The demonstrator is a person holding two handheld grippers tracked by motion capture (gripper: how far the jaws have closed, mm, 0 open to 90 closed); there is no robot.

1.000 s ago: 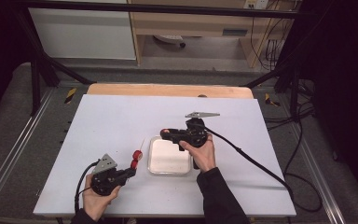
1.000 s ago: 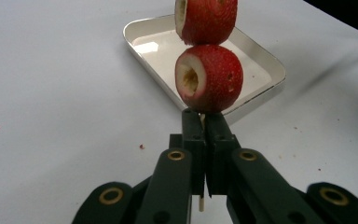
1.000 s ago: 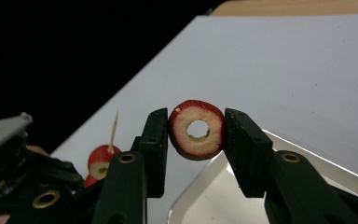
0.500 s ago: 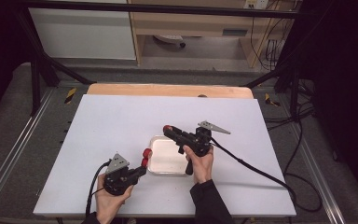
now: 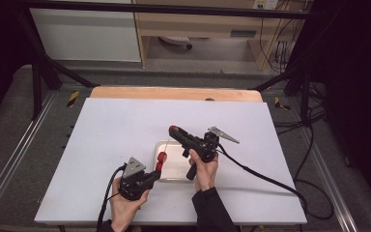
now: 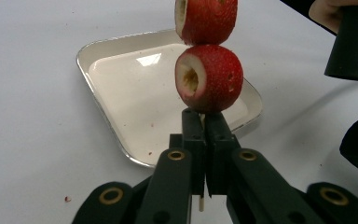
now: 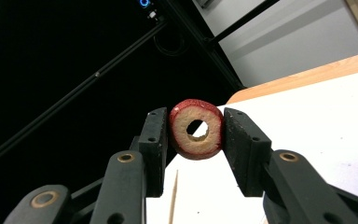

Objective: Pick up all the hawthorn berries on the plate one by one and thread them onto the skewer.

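Observation:
My left gripper (image 6: 204, 116) is shut on a thin wooden skewer (image 5: 166, 145) that stands upright. Two red cored fruits are threaded on it, the lower fruit (image 6: 209, 79) just above the jaws and the upper fruit (image 6: 206, 18) on top of it. In the high view the left gripper (image 5: 157, 171) holds the skewered fruits (image 5: 162, 157) over the left edge of the white tray (image 5: 176, 169). My right gripper (image 7: 196, 128) is shut on a third red fruit (image 7: 182, 140) with a hole through its core. It hangs above and just right of the skewer tip (image 7: 173, 196).
The tray (image 6: 121, 88) lies empty on the white table top (image 5: 101, 135), which has a wooden strip (image 5: 174, 93) at the back. The right hand's black handle (image 6: 354, 42) hangs close on the right. A cable (image 5: 270, 176) trails to the right.
The left hand has carried the skewer to the right, up to the tray's left edge. The right gripper has tilted and sunk a little, keeping its fruit.

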